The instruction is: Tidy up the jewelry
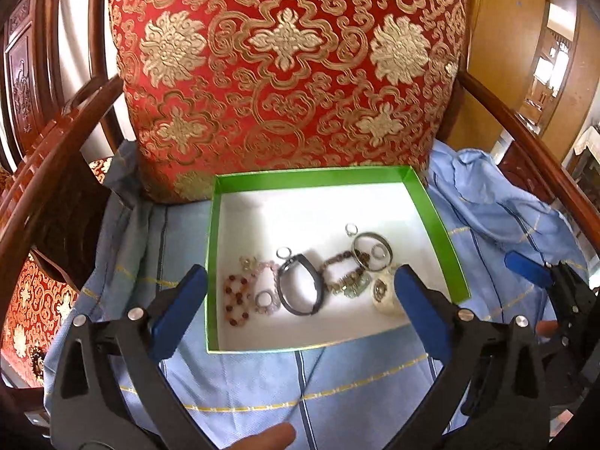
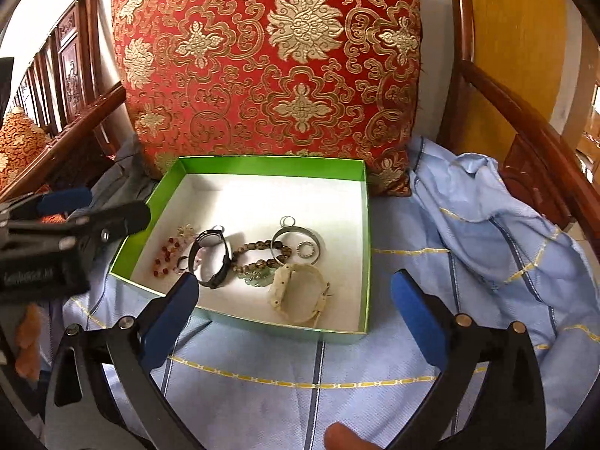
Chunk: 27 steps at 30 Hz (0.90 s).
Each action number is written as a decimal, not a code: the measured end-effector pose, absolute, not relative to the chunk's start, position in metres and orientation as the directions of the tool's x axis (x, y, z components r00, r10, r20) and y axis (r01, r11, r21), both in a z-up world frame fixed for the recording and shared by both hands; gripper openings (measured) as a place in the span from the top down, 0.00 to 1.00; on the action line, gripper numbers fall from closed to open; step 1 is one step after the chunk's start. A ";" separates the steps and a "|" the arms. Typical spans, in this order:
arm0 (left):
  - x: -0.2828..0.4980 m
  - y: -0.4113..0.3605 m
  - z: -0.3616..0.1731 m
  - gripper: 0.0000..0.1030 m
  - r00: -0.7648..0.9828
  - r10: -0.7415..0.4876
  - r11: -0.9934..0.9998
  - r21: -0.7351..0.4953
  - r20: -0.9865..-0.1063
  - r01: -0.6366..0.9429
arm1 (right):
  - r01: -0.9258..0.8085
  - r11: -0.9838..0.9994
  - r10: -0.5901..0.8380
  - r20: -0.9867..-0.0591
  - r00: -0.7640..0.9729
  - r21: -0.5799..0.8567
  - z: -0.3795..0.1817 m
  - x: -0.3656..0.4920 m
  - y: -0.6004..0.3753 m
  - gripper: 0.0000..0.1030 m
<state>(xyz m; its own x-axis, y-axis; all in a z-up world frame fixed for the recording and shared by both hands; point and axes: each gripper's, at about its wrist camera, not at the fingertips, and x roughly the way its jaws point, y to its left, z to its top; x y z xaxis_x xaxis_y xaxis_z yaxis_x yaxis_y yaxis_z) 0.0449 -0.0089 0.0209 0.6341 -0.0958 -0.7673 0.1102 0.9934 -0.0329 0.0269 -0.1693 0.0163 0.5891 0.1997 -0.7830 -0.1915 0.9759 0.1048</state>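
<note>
Against the front of the red-and-gold cushion (image 1: 285,71), on the blue cloth (image 2: 300,367) over the chair seat: green box (image 1: 311,176) with white floor, holding all the jewelry. Inside the box, across its near half: red bead bracelet (image 1: 237,298) at the left end, dark watch (image 2: 210,258) next, brown bead bracelet (image 2: 258,253) and silver bangle (image 2: 296,243) toward the middle, cream watch (image 2: 300,292) nearest the front wall. Just short of the box's front wall, left tongs (image 1: 300,307) and right tongs (image 2: 296,311), both spread wide, gripping nothing.
</note>
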 end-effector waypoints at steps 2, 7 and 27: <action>0.042 -0.012 0.018 0.04 0.637 -0.072 0.994 -0.001 -0.767 0.112 | -0.183 0.978 0.189 -0.784 0.592 0.098 0.016 0.028 -0.166 0.03; 0.040 -0.010 0.018 0.04 0.639 -0.068 0.994 0.003 -0.766 0.109 | -0.187 0.979 0.173 -0.788 0.591 0.074 0.015 0.027 -0.159 0.03; 0.043 -0.012 0.011 0.04 0.619 -0.042 0.996 0.018 -0.785 0.091 | -0.217 0.975 0.158 -0.808 0.567 0.039 0.009 0.029 -0.145 0.03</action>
